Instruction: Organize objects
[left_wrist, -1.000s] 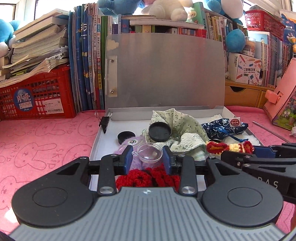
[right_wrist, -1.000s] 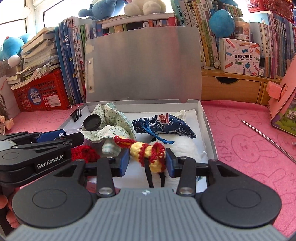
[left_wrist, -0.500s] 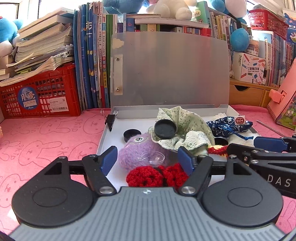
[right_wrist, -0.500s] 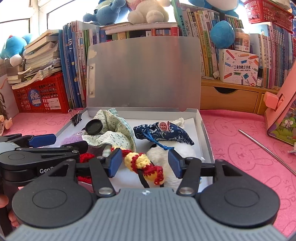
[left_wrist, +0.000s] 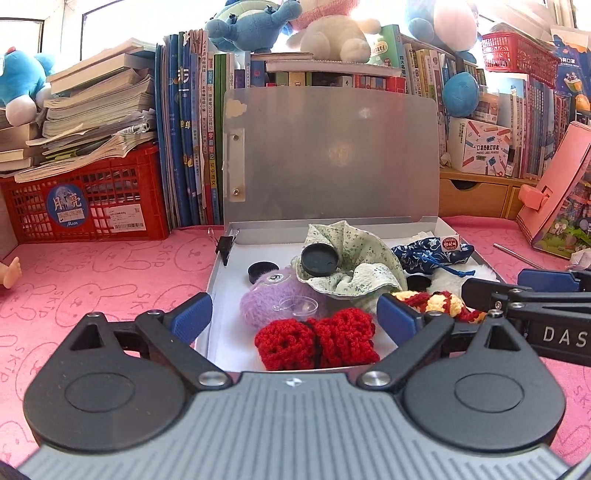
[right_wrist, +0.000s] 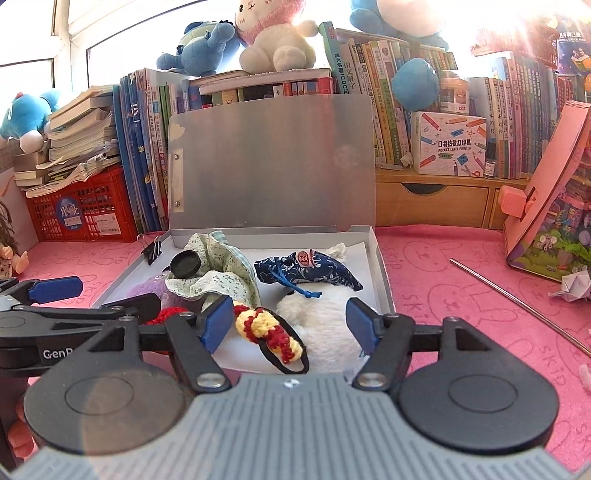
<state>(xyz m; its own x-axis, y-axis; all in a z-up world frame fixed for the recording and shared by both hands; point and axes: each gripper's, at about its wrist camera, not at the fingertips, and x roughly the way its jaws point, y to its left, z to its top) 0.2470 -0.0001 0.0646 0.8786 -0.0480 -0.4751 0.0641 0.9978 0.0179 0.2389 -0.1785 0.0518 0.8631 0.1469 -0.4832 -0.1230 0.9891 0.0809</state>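
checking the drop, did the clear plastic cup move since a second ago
Yes. The clear plastic cup has dropped out of the left gripper onto the purple plush, beside the red crochet piece.

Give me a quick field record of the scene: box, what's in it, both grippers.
box: grey box, lid up, on pink mat
near left contents: red crochet piece, purple plush with clear cup on it
middle: green floral cloth with a black cap; second black cap on the floor
right: blue drawstring pouch, white plush, red-yellow crochet band
left gripper: jaws opening, nothing held
right gripper: jaws opening, clear of the band
outside: binder clip on the left rim
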